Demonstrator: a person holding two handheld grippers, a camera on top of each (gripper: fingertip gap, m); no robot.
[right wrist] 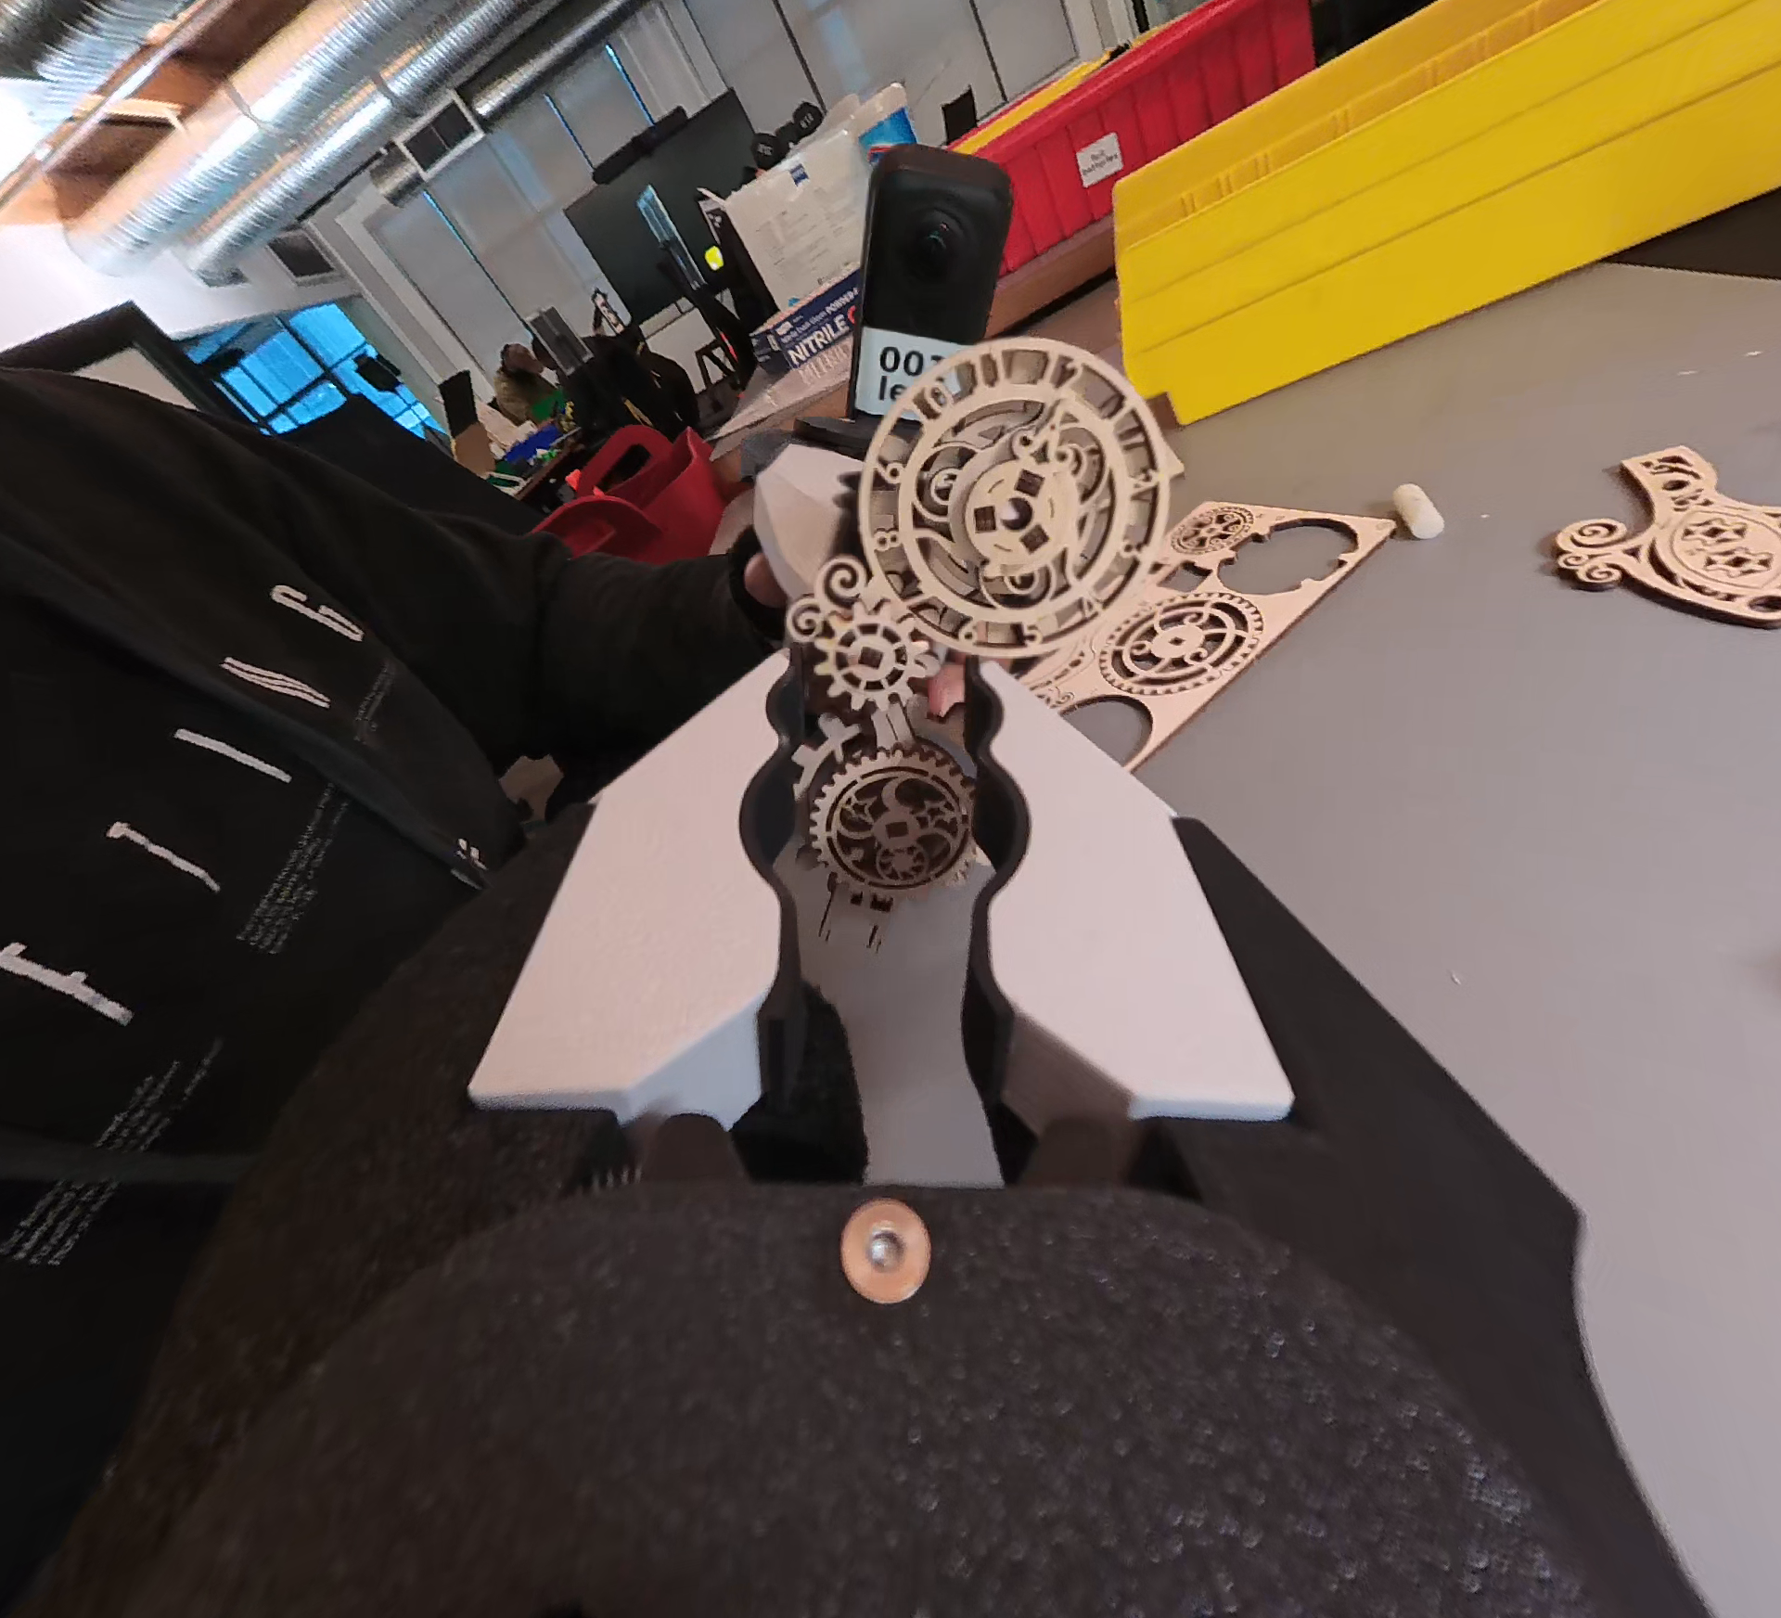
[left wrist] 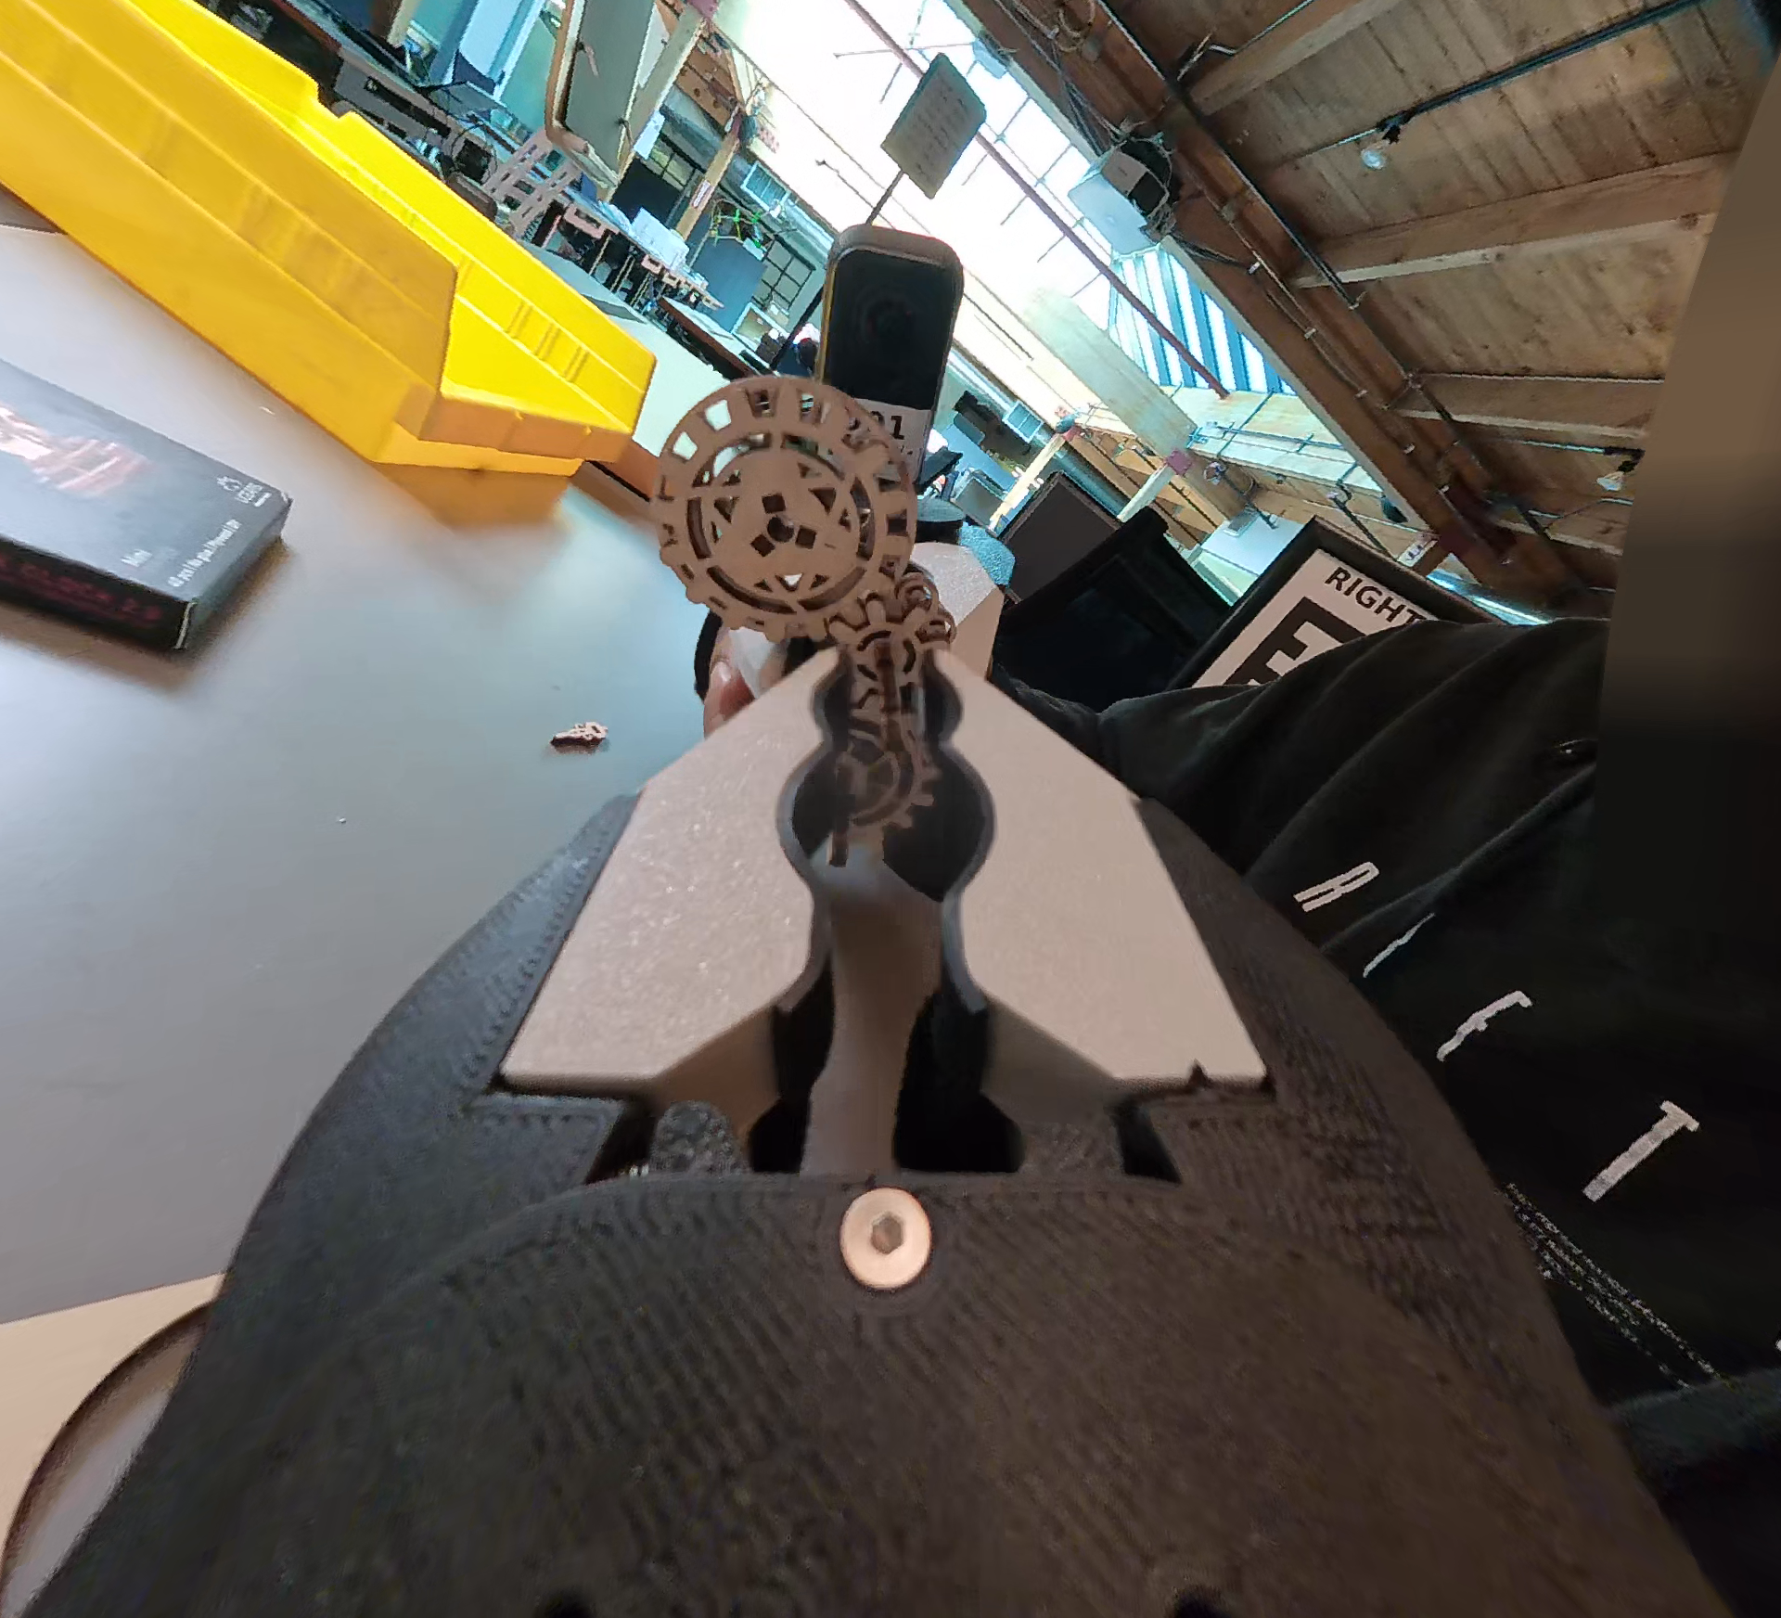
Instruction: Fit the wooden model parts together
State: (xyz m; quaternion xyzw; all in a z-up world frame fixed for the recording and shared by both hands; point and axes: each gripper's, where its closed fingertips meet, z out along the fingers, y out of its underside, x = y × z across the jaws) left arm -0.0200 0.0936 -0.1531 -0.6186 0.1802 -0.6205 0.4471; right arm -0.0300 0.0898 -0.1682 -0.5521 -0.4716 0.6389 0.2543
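- The yellow bin (right wrist: 1446, 155) sits far ahead of the right gripper (right wrist: 882, 704) and off to its right. A big swing that way could bump it, I think.
- The wooden clock model (right wrist: 964, 589) is up in the air between the two grippers, not on the table (right wrist: 1446, 897). Its big round dial sticks out past the right gripper's tips, and its gears sit between the fingers.
- The right gripper is clamped on the gear part of the model. Squeeze too hard and the thin wood might crack.
- The left gripper (left wrist: 882, 704) is clamped on the same model from the other side. If the two pull different ways, the model could snap or twist apart.
- A cut-out wooden sheet (right wrist: 1185, 637) lies on the table just past the right gripper's tips.
- A loose wooden base part (right wrist: 1677, 550) lies farther off, ahead and to the right.
- A tiny wood scrap (left wrist: 580, 734) lies to the left of the left gripper. It could get lost.
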